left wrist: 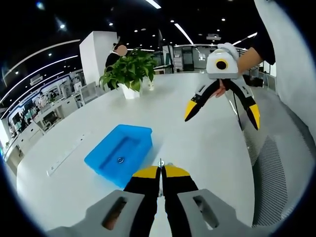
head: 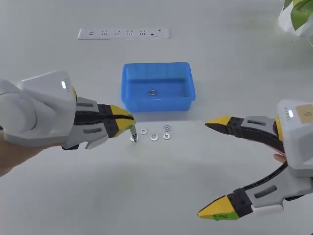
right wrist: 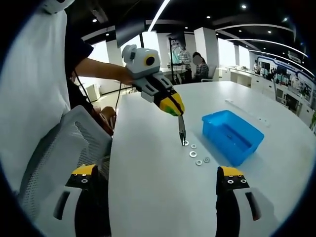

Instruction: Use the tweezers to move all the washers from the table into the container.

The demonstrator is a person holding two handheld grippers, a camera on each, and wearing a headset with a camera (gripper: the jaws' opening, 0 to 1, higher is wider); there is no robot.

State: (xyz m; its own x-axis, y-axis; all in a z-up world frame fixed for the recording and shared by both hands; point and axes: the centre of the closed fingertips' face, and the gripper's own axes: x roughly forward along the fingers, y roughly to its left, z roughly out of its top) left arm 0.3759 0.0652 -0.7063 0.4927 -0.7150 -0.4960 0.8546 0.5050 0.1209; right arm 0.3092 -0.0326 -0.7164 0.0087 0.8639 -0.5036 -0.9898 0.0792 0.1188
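A person works two hand-held grippers over a pale table (head: 98, 196) scattered with small parts. The right gripper (head: 209, 168) hangs off to one side, well apart from the work, its jaws spread wide with nothing between them. The left gripper (head: 128, 117) has its jaws pressed together on the tweezers (head: 133, 132), which point down at the table near the front wall of the blue container (head: 156, 104).

One washer (head: 152, 92) lies on the container's floor. Four more washers (head: 154, 137) sit loose in a cluster on the table, between the tweezers and the container. Another lies right at the tweezer tips (head: 133, 139), though the pictures do not show whether it is pinched or only touched.

The likeliest trouble is a slip. A thin, flat ring offers the tips little to bite on and could spring free as it leaves the table. The tweezers are held only by the jaws' squeeze, so they could twist or slide if pressed hard against the surface. A low carry could knock the ring off against the container's front wall. A careless sweep of the tips could scatter the neighbouring rings. A release from too high could bounce the ring back out.
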